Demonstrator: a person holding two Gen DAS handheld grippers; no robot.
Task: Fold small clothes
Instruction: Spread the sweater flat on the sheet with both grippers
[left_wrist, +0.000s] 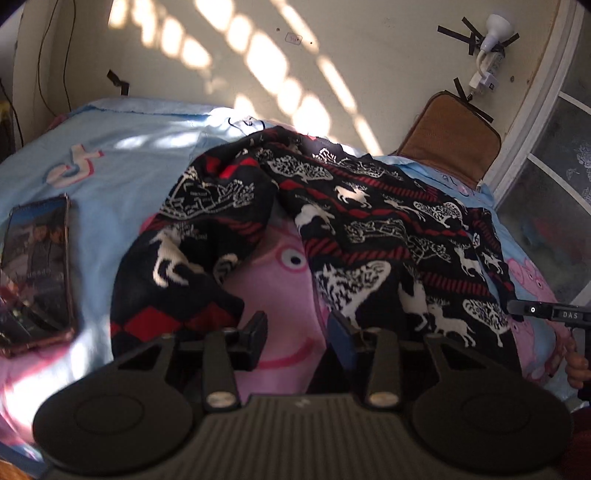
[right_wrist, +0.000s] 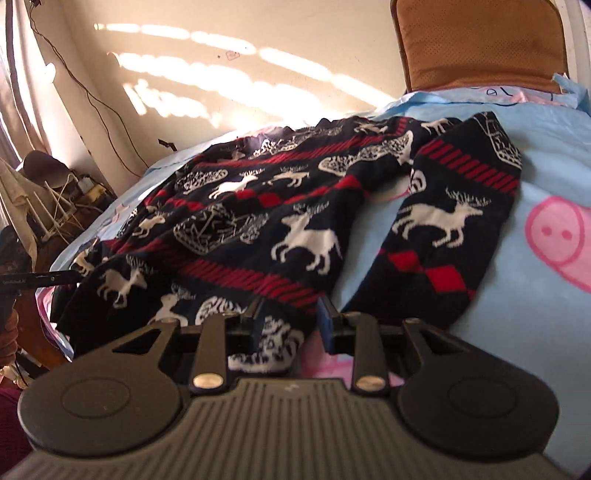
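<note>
Surface: sunlit wall behind; cartoon-print blanket (left_wrist: 122, 221) covers my bed.
Left gripper (left_wrist: 297, 334): jaws part open, nothing between; bare blanket under them.
Right gripper (right_wrist: 290, 321): jaws part open, sweater hem lies between the fingers, pads not pressing.
Sweater (left_wrist: 369, 236): spread ahead, one sleeve (left_wrist: 173, 258) toward my left, one sleeve (right_wrist: 443, 236) right.
Nearer: right gripper, at the hem.
Phone (left_wrist: 37, 273): far left, apart.

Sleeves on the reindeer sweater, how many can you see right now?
2. One sleeve lies toward the phone side in the left wrist view; the other sleeve stretches over the blue blanket in the right wrist view. The crumpled sweater hides their shoulder ends.
</note>
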